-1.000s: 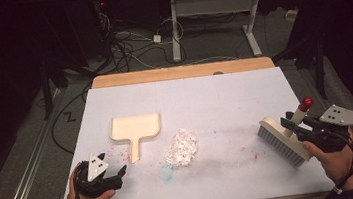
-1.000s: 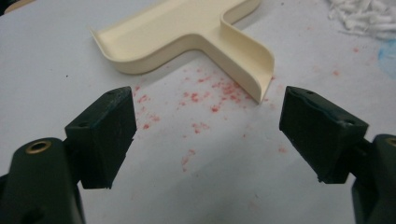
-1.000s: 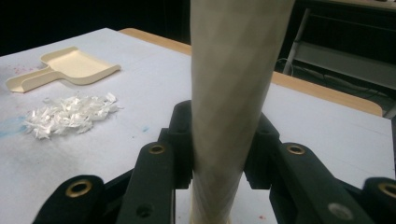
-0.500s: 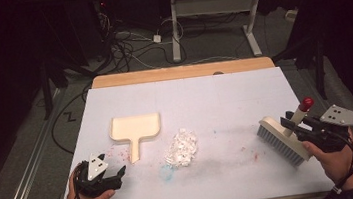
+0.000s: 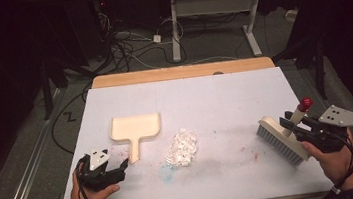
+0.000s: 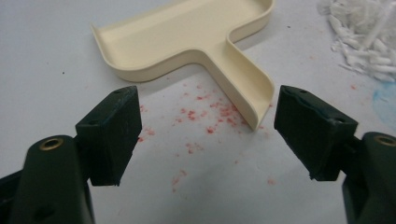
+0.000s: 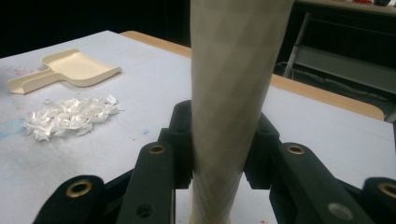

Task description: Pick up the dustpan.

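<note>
No brand, label or writing can be read on any of the things.

The left tongs [image 6: 205, 135] stand wide apart with nothing between the pads, though the jaws have just been closing a little; the tip of the dustpan's handle lies on the bench just ahead of the gap, apart from both pads. In the high view the left tongs [image 5: 122, 170] sit at the near left corner of the bench [image 5: 214, 95], just short of that handle.

The right tongs [image 7: 218, 154] are clamped on the brush handle [image 7: 233, 93], which rises pale and round between the jaws. In the high view the right tongs [image 5: 293, 125] hold the brush [image 5: 280, 140] near the right edge of the bench, its handle ending in a red tip and its grey-white bristles facing the middle.

The dustpan [image 5: 135, 128] is cream plastic with a shallow raised rim and a short flat handle pointing toward the person. Just to its right lies a small heap of white paper shreds [image 5: 181, 148]. Red specks [image 6: 205, 116] dot the white bench cover around the handle, and a faint blue smear sits near the shreds.
</note>
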